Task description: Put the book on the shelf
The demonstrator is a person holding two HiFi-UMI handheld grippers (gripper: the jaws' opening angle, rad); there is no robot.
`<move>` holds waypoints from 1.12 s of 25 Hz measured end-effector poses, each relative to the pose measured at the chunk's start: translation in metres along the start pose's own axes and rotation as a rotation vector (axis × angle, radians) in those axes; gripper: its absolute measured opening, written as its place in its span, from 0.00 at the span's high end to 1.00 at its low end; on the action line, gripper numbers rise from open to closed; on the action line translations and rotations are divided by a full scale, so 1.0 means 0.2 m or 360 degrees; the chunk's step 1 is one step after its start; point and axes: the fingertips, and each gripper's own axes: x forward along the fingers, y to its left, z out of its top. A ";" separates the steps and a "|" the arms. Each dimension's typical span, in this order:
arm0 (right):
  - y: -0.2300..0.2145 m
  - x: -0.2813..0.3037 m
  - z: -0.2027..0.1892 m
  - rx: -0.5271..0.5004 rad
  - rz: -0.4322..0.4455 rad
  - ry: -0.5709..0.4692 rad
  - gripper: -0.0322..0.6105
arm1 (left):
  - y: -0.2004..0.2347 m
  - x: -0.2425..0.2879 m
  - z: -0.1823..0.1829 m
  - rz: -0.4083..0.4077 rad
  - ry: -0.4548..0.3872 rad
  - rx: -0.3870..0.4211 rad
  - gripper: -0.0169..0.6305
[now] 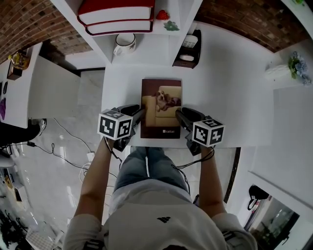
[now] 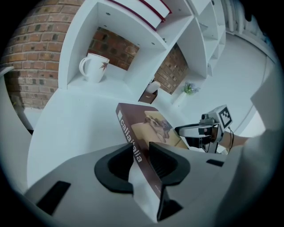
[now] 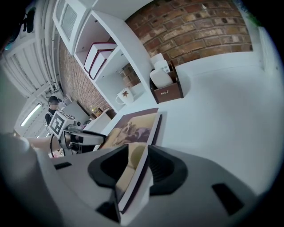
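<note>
Your left gripper [image 1: 137, 111] and right gripper [image 1: 180, 114] stand released, each straddling one long edge of the brown softcover book [image 1: 161, 103] lying on the white table [image 1: 230, 93] before the white shelf [image 1: 146, 46]. This placement should allow a balanced lift.

- Mug [image 1: 124, 44]: white, upright, with a reddish motif on its side.
- Two thick red volumes [image 1: 117, 17]: white-edged, stacked flat, directly above the mug.
- Strawberry-shaped ornament [image 1: 162, 15]: red and small, with a green piece [image 1: 171, 26] just beside it.
- Open box [image 1: 188, 49]: dark brown, holding white items. It stands at the back of the white worktop [image 1: 234, 88]; its print is too small to read.
- Potted plant [image 1: 293, 66]: pale blue flowers, at the far right of the worktop, well apart from the box.
- Brick wall [image 1: 24, 22]: behind everything.
- Cables [image 1: 63, 144]: trailing over the pale glossy floor [image 1: 54, 166] on the left.
</note>
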 end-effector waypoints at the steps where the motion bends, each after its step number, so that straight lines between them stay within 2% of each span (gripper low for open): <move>1: 0.00 0.01 -0.01 0.0004 0.0006 0.0012 0.74 | 0.00 0.00 0.00 -0.0004 0.0007 -0.0002 0.79; 15: 0.02 0.08 -0.03 0.0006 0.0091 0.0131 0.74 | 0.01 0.01 -0.02 -0.0135 0.0051 -0.0181 0.77; 20: 0.02 0.08 -0.02 0.0023 0.0064 0.0138 0.74 | -0.01 0.03 -0.02 -0.0145 0.0084 -0.0133 0.80; 22: 0.02 0.08 -0.01 0.0028 0.0043 0.0120 0.74 | -0.01 0.03 -0.01 -0.0134 0.0104 -0.0151 0.81; 25: 0.02 0.08 0.02 0.0044 0.0013 0.0051 0.77 | 0.01 0.02 0.00 -0.0125 0.0101 -0.0262 0.82; 28: 0.05 0.07 0.07 0.0015 -0.0001 -0.0013 0.78 | 0.02 0.00 0.03 -0.0116 0.0068 -0.0272 0.83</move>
